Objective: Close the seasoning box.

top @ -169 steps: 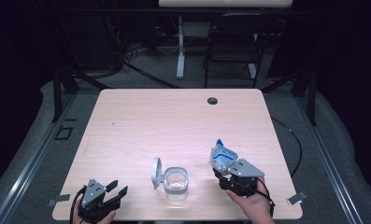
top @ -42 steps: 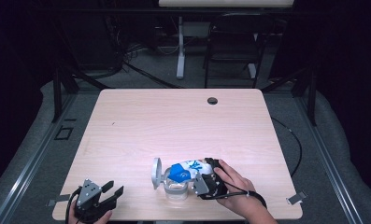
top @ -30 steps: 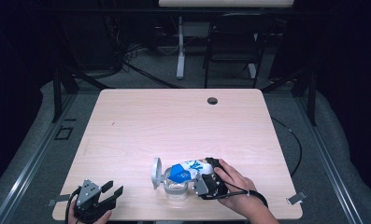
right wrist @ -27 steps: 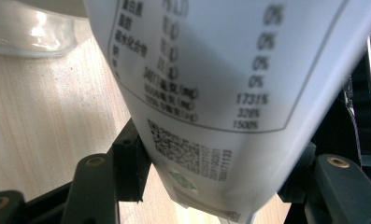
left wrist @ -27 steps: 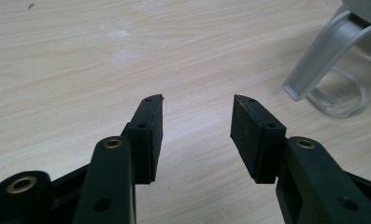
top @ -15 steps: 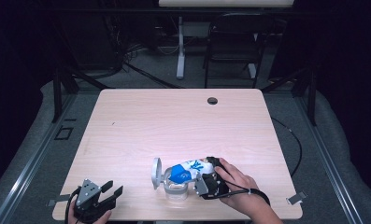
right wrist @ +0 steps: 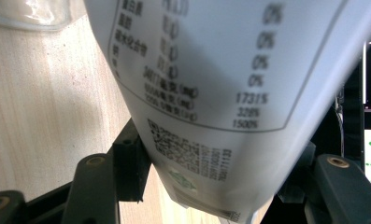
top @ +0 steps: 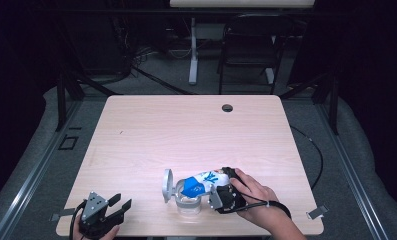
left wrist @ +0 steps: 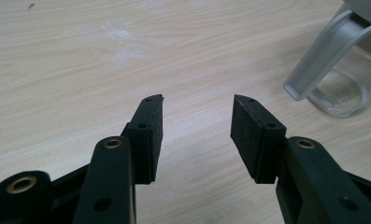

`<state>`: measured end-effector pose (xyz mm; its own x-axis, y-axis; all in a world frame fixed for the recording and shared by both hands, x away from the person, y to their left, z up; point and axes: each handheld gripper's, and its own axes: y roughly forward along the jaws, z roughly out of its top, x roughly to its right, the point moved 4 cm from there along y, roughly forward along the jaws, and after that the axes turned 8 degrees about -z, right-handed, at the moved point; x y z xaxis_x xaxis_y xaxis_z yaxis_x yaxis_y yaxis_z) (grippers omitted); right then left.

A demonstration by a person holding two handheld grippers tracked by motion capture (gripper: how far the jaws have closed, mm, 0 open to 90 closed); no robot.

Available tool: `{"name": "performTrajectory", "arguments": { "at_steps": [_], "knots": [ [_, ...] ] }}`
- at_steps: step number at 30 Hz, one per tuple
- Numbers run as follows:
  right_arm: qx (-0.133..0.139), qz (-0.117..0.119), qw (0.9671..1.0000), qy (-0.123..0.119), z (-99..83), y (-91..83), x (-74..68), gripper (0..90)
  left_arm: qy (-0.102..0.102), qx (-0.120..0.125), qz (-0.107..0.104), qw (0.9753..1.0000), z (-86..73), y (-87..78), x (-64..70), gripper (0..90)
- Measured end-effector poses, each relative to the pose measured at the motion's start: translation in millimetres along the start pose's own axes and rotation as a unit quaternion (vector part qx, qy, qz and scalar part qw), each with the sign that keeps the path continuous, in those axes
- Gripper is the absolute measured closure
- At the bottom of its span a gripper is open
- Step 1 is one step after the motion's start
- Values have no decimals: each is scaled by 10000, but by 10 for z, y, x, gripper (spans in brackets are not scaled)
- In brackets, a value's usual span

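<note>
Light wood worktop [top: 186, 130] with a round grommet hole [top: 227, 107] near its far edge; dark chair [top: 248, 55] standing beyond.

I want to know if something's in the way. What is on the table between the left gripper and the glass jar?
Nothing: bare wooden table lies between the open left gripper and the glass jar, as the left gripper view shows.
</note>
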<state>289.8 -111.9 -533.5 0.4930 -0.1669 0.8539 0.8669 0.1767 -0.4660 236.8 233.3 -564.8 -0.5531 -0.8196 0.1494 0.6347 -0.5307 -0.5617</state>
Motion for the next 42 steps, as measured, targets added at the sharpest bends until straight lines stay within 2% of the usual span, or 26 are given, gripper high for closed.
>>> {"name": "performTrajectory", "arguments": {
  "at_steps": [1,2,3,5,6,10,11,28,33,42],
  "knots": [
    [-9,0,10000,-18,2,-2,1,405,1,0,0,10000,0,0,0,545],
    [-129,-72,9995,-265,-7,-16,33,405,0,-5,-1,10000,-1,1,0,545],
    [-181,-86,9992,-341,-6,-22,41,405,0,-5,-1,10000,-1,2,-1,545],
    [-183,-69,9992,-355,-1,-24,43,405,-6,5,-2,10000,-2,2,-3,545],
    [-18,0,9998,-177,12,-3,16,406,-8,2,-3,10000,-3,2,-4,544],
    [-62,-31,9995,-292,21,-9,26,405,-14,-3,1,10000,-7,4,-7,543],
    [-19,-17,9997,-251,23,-3,17,406,-18,-9,-1,10000,-8,6,-8,540],
    [-156,-53,9985,-523,21,0,54,408,-11,-11,22,10000,-10,5,-10,535],
    [-179,-81,9986,-491,15,8,72,409,-16,-4,30,10000,-9,-1,-17,535],
    [-214,-162,9978,-612,20,-7,97,408,-25,0,38,10000,-11,1,-19,534]
  ]
}}
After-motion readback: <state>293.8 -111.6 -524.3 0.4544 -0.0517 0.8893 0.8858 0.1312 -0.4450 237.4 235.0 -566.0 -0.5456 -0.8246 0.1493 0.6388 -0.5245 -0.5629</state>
